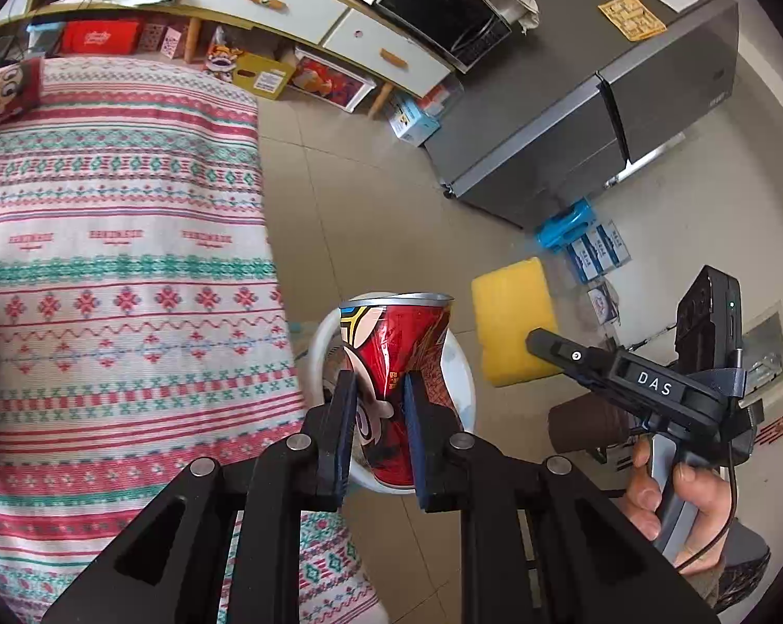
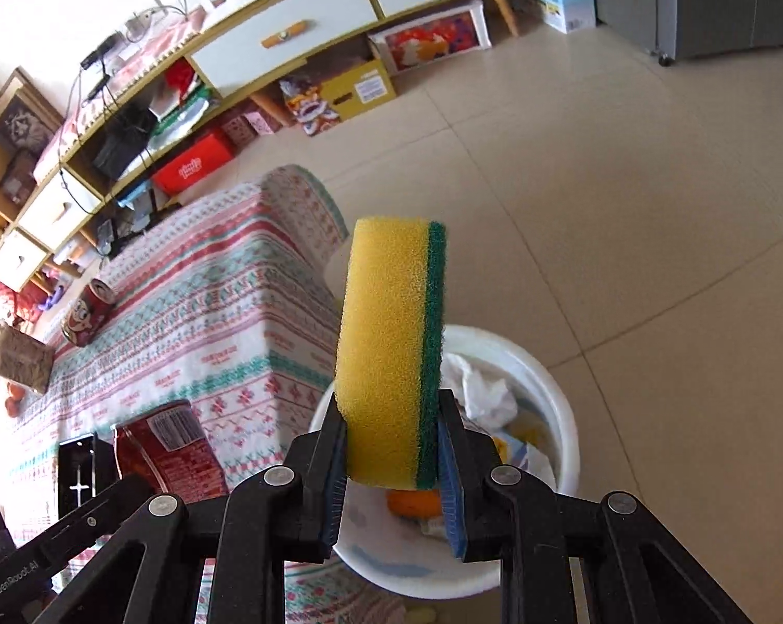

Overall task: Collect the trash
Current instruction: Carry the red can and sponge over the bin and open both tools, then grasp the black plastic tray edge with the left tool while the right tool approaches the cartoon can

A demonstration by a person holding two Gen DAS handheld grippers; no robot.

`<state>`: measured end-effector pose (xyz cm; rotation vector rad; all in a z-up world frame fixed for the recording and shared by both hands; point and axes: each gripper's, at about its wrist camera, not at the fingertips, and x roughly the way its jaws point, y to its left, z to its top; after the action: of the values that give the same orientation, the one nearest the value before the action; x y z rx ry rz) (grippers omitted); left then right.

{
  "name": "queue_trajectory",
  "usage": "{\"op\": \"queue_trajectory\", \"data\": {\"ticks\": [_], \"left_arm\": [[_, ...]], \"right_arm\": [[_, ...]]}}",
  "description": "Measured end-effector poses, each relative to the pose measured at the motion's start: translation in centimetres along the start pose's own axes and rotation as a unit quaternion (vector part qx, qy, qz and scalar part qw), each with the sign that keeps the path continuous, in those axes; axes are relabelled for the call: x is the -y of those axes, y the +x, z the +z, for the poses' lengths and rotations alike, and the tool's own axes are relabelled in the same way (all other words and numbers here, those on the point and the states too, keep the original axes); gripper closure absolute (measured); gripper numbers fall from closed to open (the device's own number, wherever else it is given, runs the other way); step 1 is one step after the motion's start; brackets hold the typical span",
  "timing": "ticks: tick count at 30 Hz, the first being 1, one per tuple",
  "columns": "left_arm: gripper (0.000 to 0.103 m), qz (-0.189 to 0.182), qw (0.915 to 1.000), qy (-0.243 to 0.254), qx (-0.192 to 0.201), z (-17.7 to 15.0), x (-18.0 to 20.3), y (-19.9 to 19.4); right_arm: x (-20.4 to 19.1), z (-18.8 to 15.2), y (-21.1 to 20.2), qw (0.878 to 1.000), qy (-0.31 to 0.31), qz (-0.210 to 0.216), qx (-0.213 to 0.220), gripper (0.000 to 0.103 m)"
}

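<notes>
Right now the dented red can [image 1: 391, 390] sits pinched at its crushed waist between the pads of the left gripper [image 1: 380, 416], its silver rim tipped toward twelve o'clock in the left wrist view, and it hangs over the white bucket [image 1: 467, 390], whose rim curves behind it from nine round to four o'clock. At two o'clock from the can floats the yellow sponge [image 2: 386, 359], squeezed at its lower end by the right gripper [image 2: 391, 473], one pad on the yellow face and the other on the green scouring layer; it stands upright above the bucket's ten o'clock edge in the right wrist view. Inside the bucket lie crumpled white paper [image 2: 482, 390] and something orange [image 2: 412, 502]. A person's hand [image 1: 672, 494] grips the right tool's handle at four o'clock in the left view. Beside the bucket, at nine o'clock, stands a table under a patterned cloth [image 2: 225, 322], red and green on white. On it, toward ten o'clock in the right view, rests a second red can [image 2: 87, 314] on its side, with a brown block [image 2: 20, 359] just beyond it. Farther out, at twelve o'clock, a low cabinet [image 2: 287, 36] with white drawers lines the wall, boxes tucked beneath, and a grey fridge [image 1: 599, 119] stands at one o'clock in the left view
</notes>
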<state>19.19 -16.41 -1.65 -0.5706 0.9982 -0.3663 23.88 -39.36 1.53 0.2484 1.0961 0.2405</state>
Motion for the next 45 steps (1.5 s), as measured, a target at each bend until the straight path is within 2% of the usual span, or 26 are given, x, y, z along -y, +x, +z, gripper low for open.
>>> {"op": "queue_trajectory", "data": {"ticks": [8, 11, 12, 13, 15, 18, 23, 29, 35, 39, 42, 45], "left_arm": [[0.084, 0.056, 0.9964, 0.053, -0.035, 0.0, 3.3, 6.9], [0.082, 0.064, 0.9934, 0.071, -0.063, 0.3, 3.6, 9.5], [0.081, 0.065, 0.9922, 0.077, -0.073, 0.4, 3.4, 10.0], [0.079, 0.072, 0.9914, 0.078, -0.076, 0.5, 3.4, 10.3], [0.060, 0.080, 0.9915, 0.076, -0.069, 0.6, 3.0, 9.9], [0.057, 0.069, 0.9929, 0.066, -0.071, 0.8, 2.2, 8.8], [0.057, 0.078, 0.9929, 0.069, -0.058, 0.9, 1.1, 5.6], [0.057, 0.110, 0.9905, 0.062, -0.054, 1.0, -2.1, 0.4], [0.057, 0.165, 0.9857, 0.028, -0.018, 2.7, -8.6, -7.6], [0.057, 0.207, 0.9781, -0.025, -0.001, 3.7, -14.8, -12.9], [0.057, 0.228, 0.9715, -0.065, 0.000, 3.5, -19.2, -15.6], [0.057, 0.244, 0.9656, -0.090, -0.001, 2.8, -22.4, -16.3]], "right_arm": [[0.3, -0.5, 3.2, 0.998, -0.021, -0.022, -0.062, 0.073], [0.4, -0.7, 4.0, 0.995, -0.031, -0.049, -0.081, 0.066], [0.5, -0.6, 4.0, 0.995, -0.030, -0.052, -0.082, 0.060], [0.7, -0.5, 4.0, 0.995, -0.027, -0.055, -0.079, 0.056], [1.3, -0.3, 3.4, 0.996, -0.014, -0.057, -0.067, 0.054], [1.7, 0.1, 2.8, 0.997, 0.002, -0.057, -0.052, 0.054], [0.8, 0.7, 2.7, 0.998, 0.002, -0.056, -0.040, 0.054], [-0.6, 1.2, 2.9, 0.998, 0.000, -0.057, -0.029, 0.052], [-2.3, 1.4, 3.4, 0.998, -0.013, -0.056, -0.026, 0.050], [-3.3, 1.4, 4.1, 0.997, -0.022, -0.063, -0.031, 0.048], [-4.1, 1.4, 4.7, 0.997, -0.030, -0.064, -0.036, 0.048], [-5.2, 1.4, 5.3, 0.997, -0.038, -0.057, -0.039, 0.047]]}}
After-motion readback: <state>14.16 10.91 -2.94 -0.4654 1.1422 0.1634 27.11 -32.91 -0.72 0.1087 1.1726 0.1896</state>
